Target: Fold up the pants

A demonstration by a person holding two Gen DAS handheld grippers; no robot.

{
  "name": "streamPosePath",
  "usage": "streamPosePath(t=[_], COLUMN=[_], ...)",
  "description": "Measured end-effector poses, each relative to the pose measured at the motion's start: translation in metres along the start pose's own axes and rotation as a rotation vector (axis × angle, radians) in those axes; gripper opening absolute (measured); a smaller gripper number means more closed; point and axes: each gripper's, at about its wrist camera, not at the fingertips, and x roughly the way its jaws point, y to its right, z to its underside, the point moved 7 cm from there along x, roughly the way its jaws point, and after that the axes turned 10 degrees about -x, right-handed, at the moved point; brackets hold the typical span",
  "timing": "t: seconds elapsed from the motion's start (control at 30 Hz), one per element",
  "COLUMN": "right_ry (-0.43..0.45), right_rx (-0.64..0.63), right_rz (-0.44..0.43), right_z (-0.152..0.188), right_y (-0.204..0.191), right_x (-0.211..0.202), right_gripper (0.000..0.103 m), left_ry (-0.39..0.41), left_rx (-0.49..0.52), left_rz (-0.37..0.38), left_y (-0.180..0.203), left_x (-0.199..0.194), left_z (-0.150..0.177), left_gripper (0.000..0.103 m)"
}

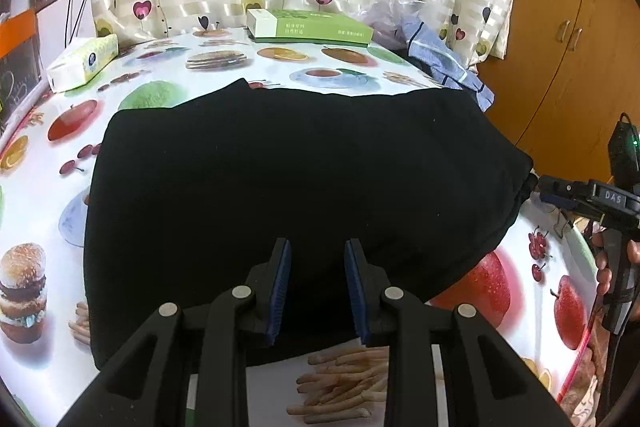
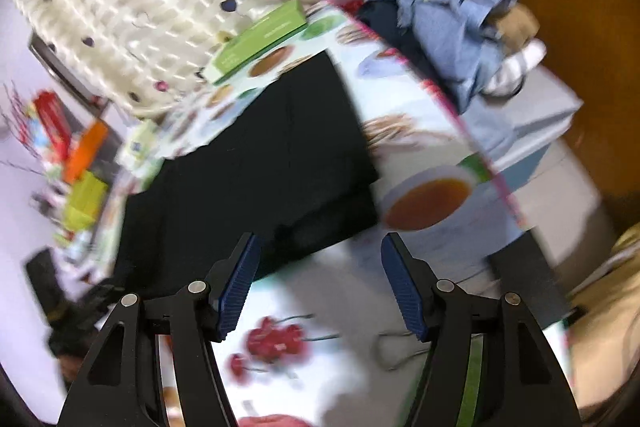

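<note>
The black pants (image 1: 296,187) lie folded into a wide rectangle on the food-print tablecloth (image 1: 40,211). My left gripper (image 1: 317,247) is open and empty, its blue-padded fingers hovering over the pants' near edge. My right gripper (image 1: 540,187) shows at the right edge of the left wrist view, its tip at the pants' right end. In the blurred right wrist view the right gripper (image 2: 320,247) is open and empty, with the pants (image 2: 260,163) just ahead and to its left.
A green box (image 1: 308,27) and a tissue box (image 1: 82,63) stand at the table's far side by the curtain. A blue garment pile (image 1: 440,55) lies at the far right corner. A wooden cabinet (image 1: 560,39) stands to the right.
</note>
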Motion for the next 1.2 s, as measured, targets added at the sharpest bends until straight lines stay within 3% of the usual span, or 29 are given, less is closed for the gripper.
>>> streamPosePath(t=[0.4,0.5,0.6,0.73,0.87,0.9,0.97,1.03,1.2], right_ry=[0.057,0.073,0.080,0.064,0.001,-0.006,-0.021,-0.018,0.040], right_rx=[0.335,0.327,0.271,0.199,0.097,0.071,0.027,0.036,0.019], right_rz=[-0.154,-0.158,-0.084,-0.026,-0.045,-0.031,0.002,-0.017,-0.061], right_z=[-0.011,-0.013,-0.015,-0.019,-0.022,-0.022,-0.021,-0.021,-0.030], right_y=[0.019,0.017,0.020,0.023,0.014,0.013,0.013,0.018,0.014], right_x=[0.003,0.000,-0.002,-0.001,0.009,0.010,0.013,0.014,0.003], right_gripper=[0.064,0.064,0.064,0.064,0.064,0.060,0.028,0.021,0.016], left_ry=[-0.003,0.001,0.016,-0.015,-0.031,-0.035,-0.042,-0.051,-0.070], left_rx=[-0.015,-0.006,0.052,0.167,0.244,0.255,0.284,0.315,0.381], left_rz=[0.020,0.008,-0.007,0.108,0.171,0.176,0.174,0.192,0.241], left_y=[-0.001,0.000,0.010,0.056,0.091,0.097,0.108,0.119,0.144], left_x=[0.000,0.000,-0.003,-0.002,0.007,0.009,0.015,0.018,0.027], left_z=[0.001,0.001,0.002,0.009,0.005,0.004,0.002,0.002,0.006], left_gripper=[0.030,0.030,0.030,0.031,0.032,0.033,0.033,0.037,0.044])
